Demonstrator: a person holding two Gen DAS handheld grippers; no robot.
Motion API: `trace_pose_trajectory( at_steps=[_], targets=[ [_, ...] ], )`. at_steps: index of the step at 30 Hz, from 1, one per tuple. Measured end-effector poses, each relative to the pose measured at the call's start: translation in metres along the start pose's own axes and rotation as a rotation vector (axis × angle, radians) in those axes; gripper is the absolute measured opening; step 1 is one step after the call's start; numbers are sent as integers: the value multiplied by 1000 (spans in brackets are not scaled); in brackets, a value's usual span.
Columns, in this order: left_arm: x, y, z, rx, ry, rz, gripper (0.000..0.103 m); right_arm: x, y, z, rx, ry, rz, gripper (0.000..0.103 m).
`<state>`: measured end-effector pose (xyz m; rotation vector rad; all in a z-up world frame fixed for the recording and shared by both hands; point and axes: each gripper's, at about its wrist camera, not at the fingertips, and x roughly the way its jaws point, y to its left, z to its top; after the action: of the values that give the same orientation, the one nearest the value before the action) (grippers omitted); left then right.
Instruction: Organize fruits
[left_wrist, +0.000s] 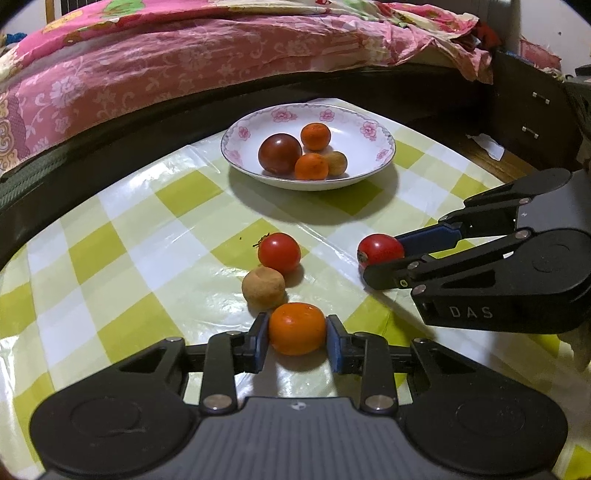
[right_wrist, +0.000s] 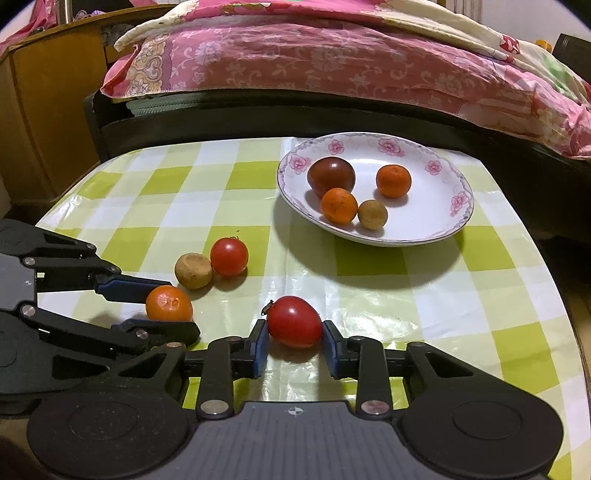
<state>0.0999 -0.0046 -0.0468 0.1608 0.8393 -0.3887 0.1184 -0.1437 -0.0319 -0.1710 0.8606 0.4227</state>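
A white flowered plate (left_wrist: 373, 162) (right_wrist: 439, 218) holds a dark red fruit (left_wrist: 279, 153), two small oranges (left_wrist: 315, 136) (left_wrist: 311, 167) and a small brown fruit (left_wrist: 337, 163). My left gripper (left_wrist: 297, 334) (right_wrist: 168, 304) is shut on an orange (left_wrist: 297, 328) (right_wrist: 168, 303) resting on the table. My right gripper (right_wrist: 294, 325) (left_wrist: 382, 254) is shut on a red tomato (right_wrist: 294, 321) (left_wrist: 380, 249) on the table. Between them lie a second red tomato (left_wrist: 279, 252) (right_wrist: 229, 256) and a brown fruit (left_wrist: 263, 288) (right_wrist: 193, 270), touching each other.
The table has a green and white checked cloth (left_wrist: 147, 236) (right_wrist: 424, 302). A bed with a pink flowered cover (left_wrist: 184, 62) (right_wrist: 332, 59) runs along the far edge. A wooden cabinet (right_wrist: 48, 122) stands at the left, dark drawers (left_wrist: 532, 114) at the right.
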Motion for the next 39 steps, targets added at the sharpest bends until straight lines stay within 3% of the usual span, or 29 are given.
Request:
trace_pose_trajectory(
  at_steps=[18, 30, 39],
  targets=[
    [-5, -3, 37, -9, -77, 5, 39, -24, -12, 16, 82, -71, 13, 26],
    [24, -9, 86, 15, -132, 49, 39, -21, -46, 42, 158, -130, -59, 26],
    [45, -4, 96, 32, -125, 69, 39, -4, -59, 55, 155, -135, -76, 26]
  ],
)
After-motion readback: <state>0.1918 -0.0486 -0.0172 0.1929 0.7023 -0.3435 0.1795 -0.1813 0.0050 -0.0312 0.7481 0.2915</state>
